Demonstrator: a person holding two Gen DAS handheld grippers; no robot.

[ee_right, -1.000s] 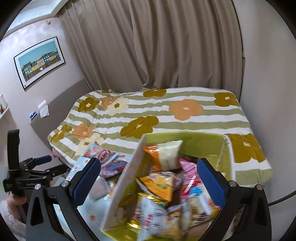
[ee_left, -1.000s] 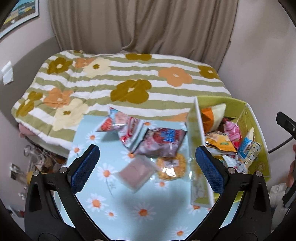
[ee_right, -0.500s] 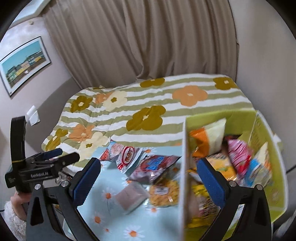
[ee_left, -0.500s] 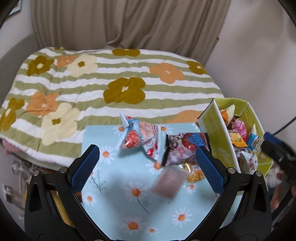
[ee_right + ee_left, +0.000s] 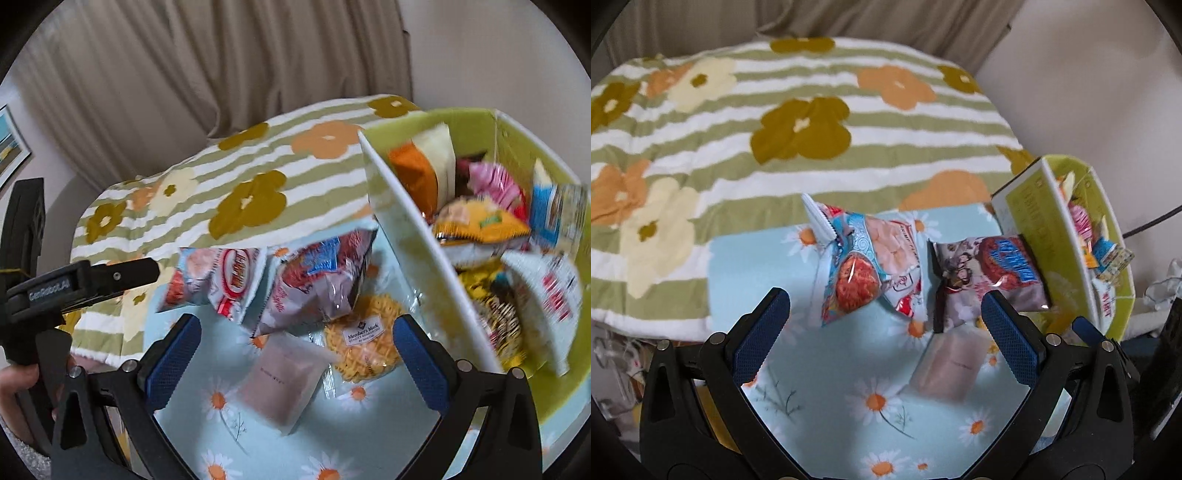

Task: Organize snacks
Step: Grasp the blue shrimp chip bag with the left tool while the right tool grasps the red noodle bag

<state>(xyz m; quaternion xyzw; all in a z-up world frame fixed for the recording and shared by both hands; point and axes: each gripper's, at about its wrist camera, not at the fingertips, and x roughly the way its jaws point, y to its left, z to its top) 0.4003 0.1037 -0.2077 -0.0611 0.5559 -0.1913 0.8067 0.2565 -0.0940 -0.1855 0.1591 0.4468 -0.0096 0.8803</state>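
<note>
Snacks lie loose on the pale-blue daisy-print worktop (image 5: 746, 266), and neither tool holds any of them. The left tool (image 5: 884, 338) hangs above the cloth with its blue-padded fingers wide apart and empty; the right tool (image 5: 297, 363) is likewise spread wide and empty.

Straight ahead of the left tool, between its fingers and a little beyond them, stands the puffed blue-and-red shrimp-cracker bag (image 5: 864, 258), its long axis running away from the tool towards the striped floral bedspread (image 5: 775, 110). Beside it, towards the right finger, lies the glossy grey-and-red crisp bag (image 5: 990, 273), and just under that finger's tip the flat pink translucent pouch (image 5: 951, 367).

From the right tool the same pink pouch (image 5: 282, 378) sits low between the fingers, tilted diagonally, with the clear packet of yellow noodle snack (image 5: 365, 345) touching it on the right-finger side. The yellow-green open storage box (image 5: 406, 236), already crowded with packets, stands just past the right finger.

By my reading the right tool is nearer both the pouch and the box, so a pick there would ask only a short carry to the right; closing across the pouch's short width looks the safer grip.
</note>
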